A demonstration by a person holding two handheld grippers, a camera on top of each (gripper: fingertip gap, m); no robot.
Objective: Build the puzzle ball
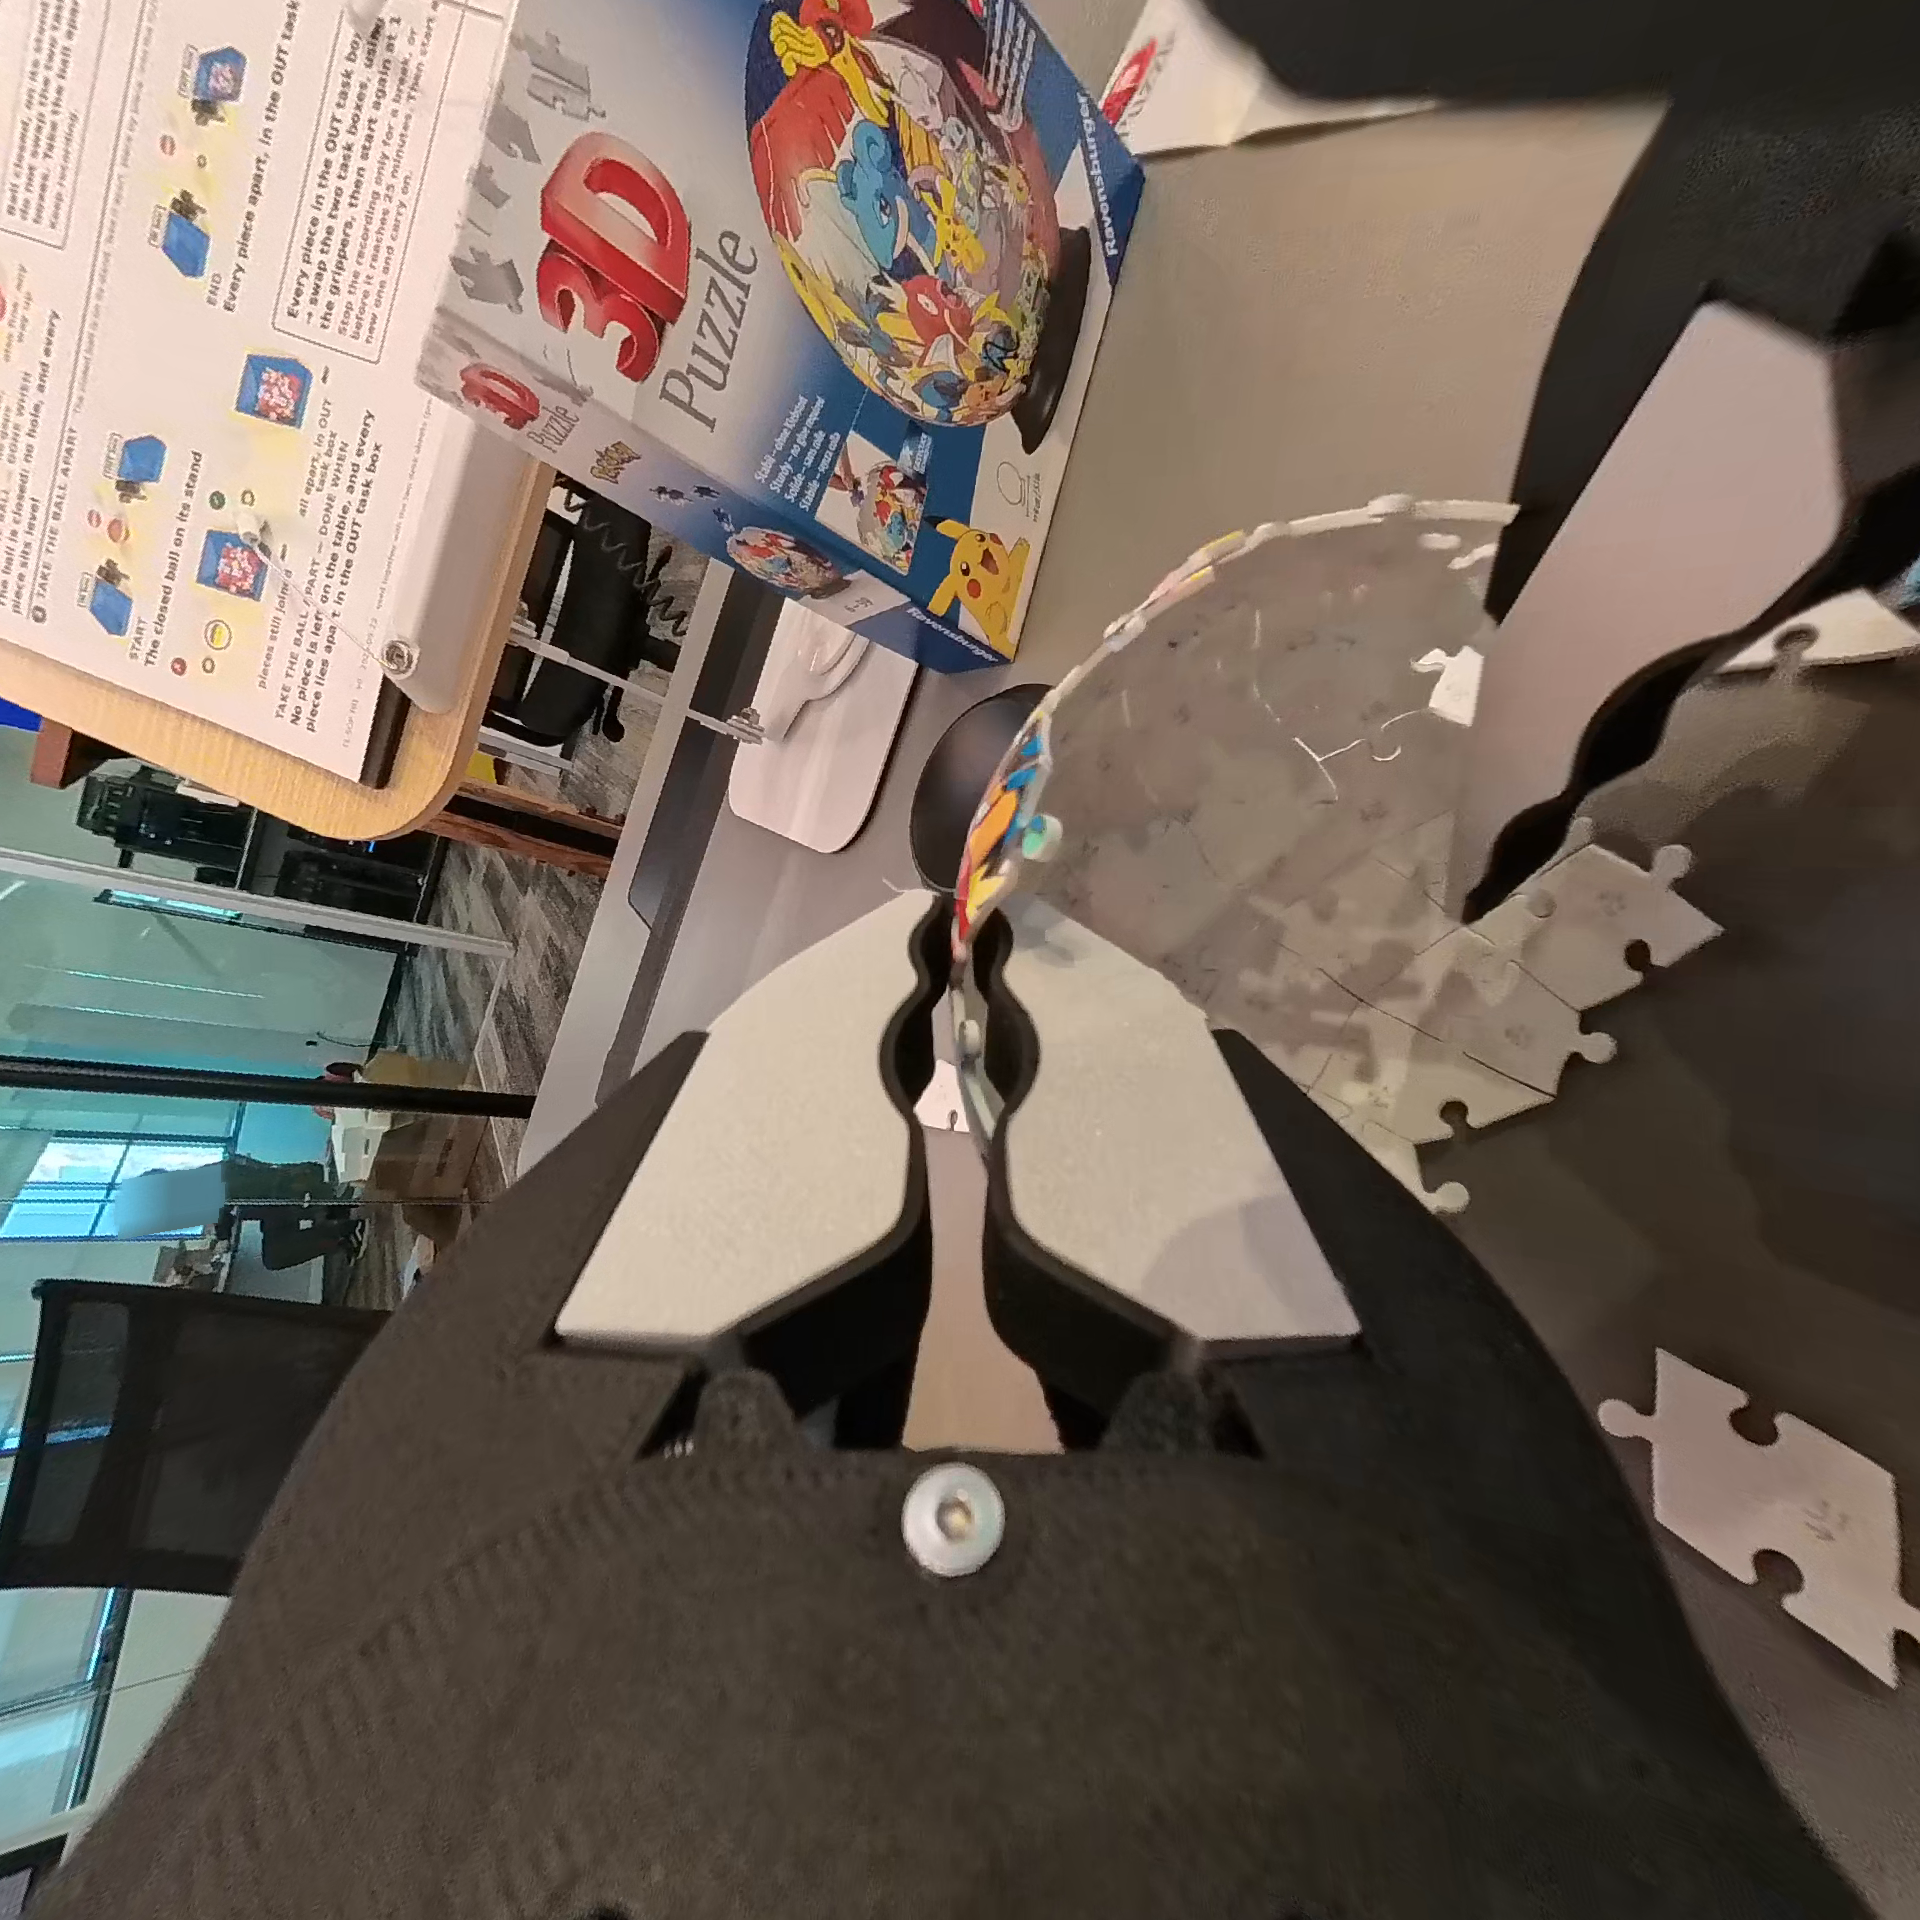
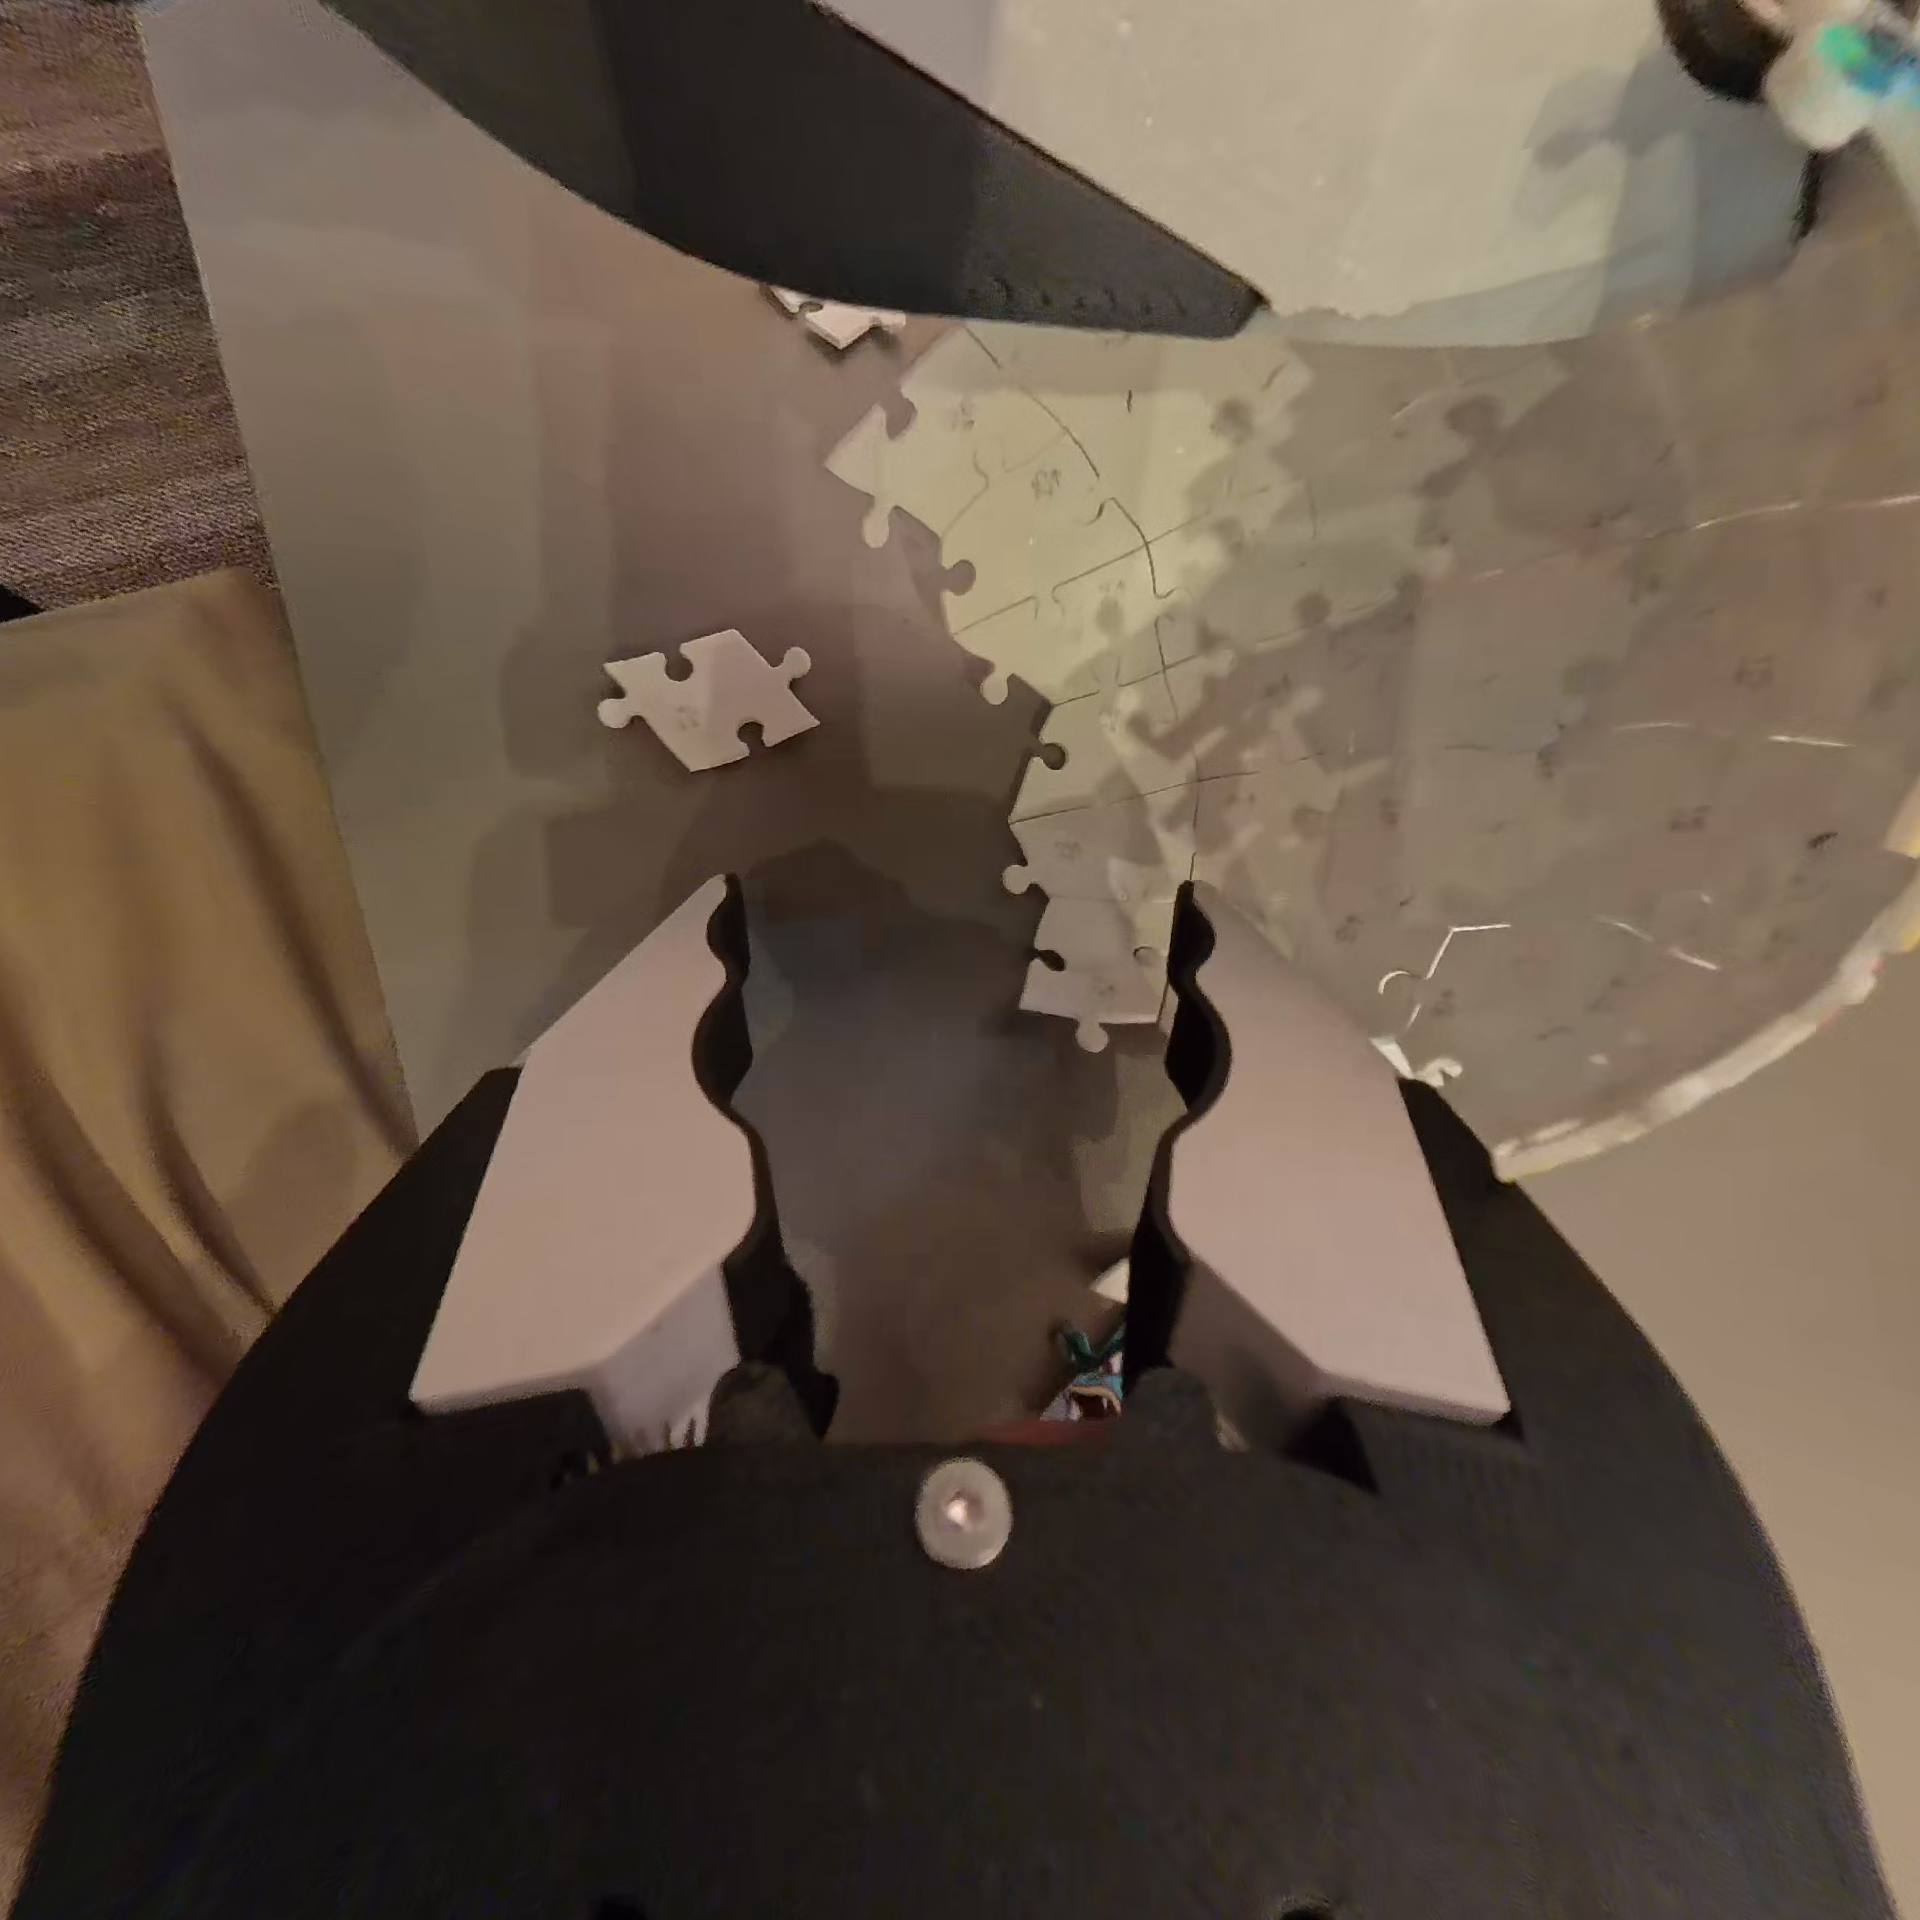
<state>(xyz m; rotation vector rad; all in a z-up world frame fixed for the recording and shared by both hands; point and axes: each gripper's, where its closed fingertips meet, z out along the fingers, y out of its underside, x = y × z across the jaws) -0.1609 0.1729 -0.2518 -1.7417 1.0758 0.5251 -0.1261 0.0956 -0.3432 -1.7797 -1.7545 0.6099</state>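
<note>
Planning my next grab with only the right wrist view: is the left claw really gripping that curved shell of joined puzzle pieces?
Observer: Yes. The left claw is shut on the rim of the curved shell of joined white-backed puzzle pieces.
Operator: Is the stand anywhere nearby?
Observer: A round black object, likely the stand, sits on the grey table just beyond the shell's rim.
Operator: Anything else over there?
Observer: The blue and white cardboard puzzle box lies on the table farther beyond it.
</note>
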